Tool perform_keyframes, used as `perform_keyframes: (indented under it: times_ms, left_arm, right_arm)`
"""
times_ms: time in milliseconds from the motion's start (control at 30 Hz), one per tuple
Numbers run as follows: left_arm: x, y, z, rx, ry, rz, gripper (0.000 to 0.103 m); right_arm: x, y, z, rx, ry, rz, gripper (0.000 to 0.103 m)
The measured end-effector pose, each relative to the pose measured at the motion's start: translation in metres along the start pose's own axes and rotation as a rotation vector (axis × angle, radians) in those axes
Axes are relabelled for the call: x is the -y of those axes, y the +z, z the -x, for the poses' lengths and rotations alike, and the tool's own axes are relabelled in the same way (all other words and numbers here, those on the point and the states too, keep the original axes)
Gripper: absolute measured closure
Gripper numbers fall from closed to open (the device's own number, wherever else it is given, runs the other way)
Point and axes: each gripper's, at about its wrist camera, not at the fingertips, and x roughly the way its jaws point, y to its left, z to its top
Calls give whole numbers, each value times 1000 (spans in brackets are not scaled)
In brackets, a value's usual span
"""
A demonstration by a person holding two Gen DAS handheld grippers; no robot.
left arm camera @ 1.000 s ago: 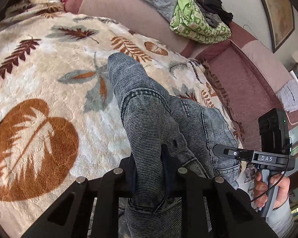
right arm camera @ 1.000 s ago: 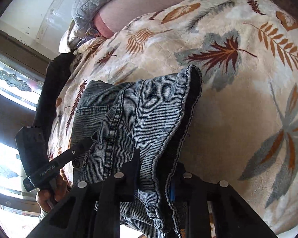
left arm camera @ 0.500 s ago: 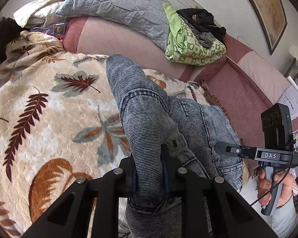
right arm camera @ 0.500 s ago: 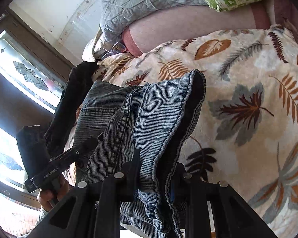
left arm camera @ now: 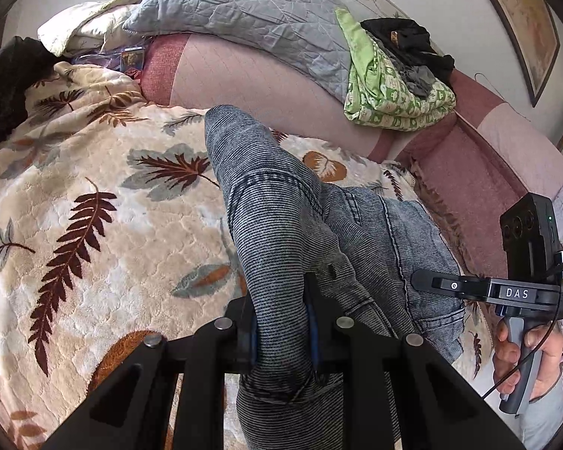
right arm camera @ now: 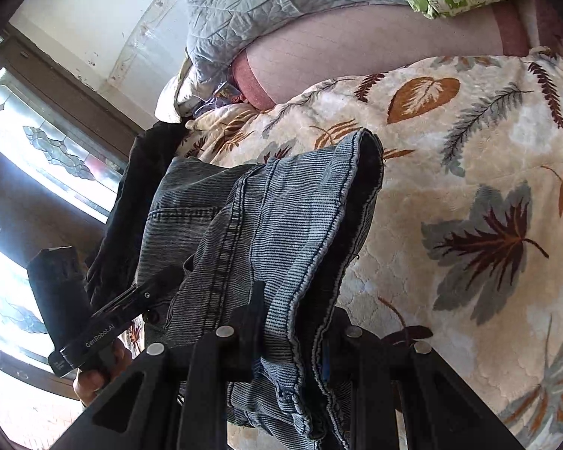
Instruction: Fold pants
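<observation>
The pants are grey-blue striped denim jeans (left arm camera: 281, 225), folded over and lifted above a cream bedspread with leaf prints (left arm camera: 94, 206). My left gripper (left arm camera: 281, 322) is shut on a leg fold of the jeans. My right gripper (right arm camera: 292, 322) is shut on another denim edge with stitched hems (right arm camera: 300, 225). The right gripper's handle shows in the left wrist view (left arm camera: 506, 292), to the right of the jeans. The left gripper's handle shows in the right wrist view (right arm camera: 94, 322), to the left. The jeans hang between the two grippers.
A pink bolster (left arm camera: 262, 86) runs along the back of the bed, with a grey quilted pillow (left arm camera: 244, 11), a folded green patterned cloth (left arm camera: 386, 90) and dark clothes (left arm camera: 409, 41) on it. A dark garment (left arm camera: 3, 82) lies at the left. A window (right arm camera: 37, 157) is at the left.
Both grippers have tilted up and risen with the jeans; the pillow and back wall have come into view. The grips on the denim are unchanged.
</observation>
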Motion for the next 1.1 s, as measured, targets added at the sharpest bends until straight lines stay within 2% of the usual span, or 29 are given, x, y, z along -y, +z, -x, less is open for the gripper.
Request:
perform_keyframes:
  times_ms: [467, 567, 600, 633, 667, 700, 800, 867, 933, 1000, 1100]
  left_arm:
    - [-26, -24, -47, -97, 61, 33, 81]
    - [-33, -27, -51, -113, 109, 52, 70]
    - [-34, -27, -51, -120, 132, 56, 63]
    - [-34, -27, -50, -124, 163, 54, 53]
    - [-33, -27, -46, -122, 203, 46, 48]
    - [-32, -27, -38, -105, 242, 36, 44]
    - [-22, -30, -11, -38, 321, -13, 43]
    - [-11, -36, 3, -11, 338, -53, 41]
    - [4, -46, 9, 2, 350, -109, 38]
    - [16, -60, 1, -27, 376, -179, 38]
    - [21, -81, -28, -110, 459, -264, 37]
  right_arm:
    - [31, -16, -62, -82, -74, -46, 79]
    - [35, -19, -68, -88, -102, -67, 73]
    - [37, -19, -69, -97, -101, -82, 71]
    - [38, -20, -70, -106, -110, -84, 66]
    - [37, -21, -68, -114, -141, -73, 61]
    - [35, -23, -65, -118, -179, -49, 54]
    - [21, -29, -49, -84, -324, 51, 52]
    - [9, -37, -37, -42, -366, 101, 52]
    - [-2, -47, -30, -15, -366, 132, 48]
    - [-10, -59, -34, -23, -373, 173, 43]
    - [-9, -76, -59, -88, -468, 234, 43]
